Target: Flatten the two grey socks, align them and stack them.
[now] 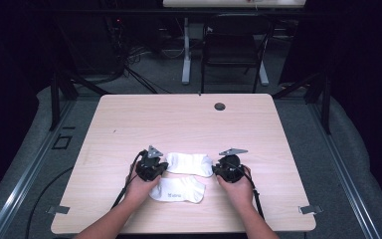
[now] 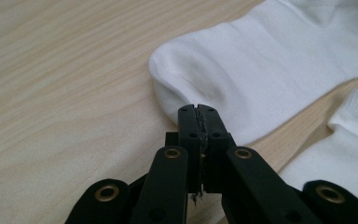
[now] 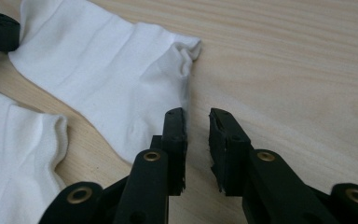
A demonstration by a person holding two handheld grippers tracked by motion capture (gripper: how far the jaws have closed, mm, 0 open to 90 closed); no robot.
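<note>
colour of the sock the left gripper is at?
White, plain; the far sock shows best in the left gripper view.

A laboratory or recording studio rather than a home. A pale wood-grain table with a cable grommet near its far edge stands on grey floor covering, framed by black metal struts and dark curtains. Beyond the far edge are loose cables, a black chair and the white leg of a second desk.
</note>
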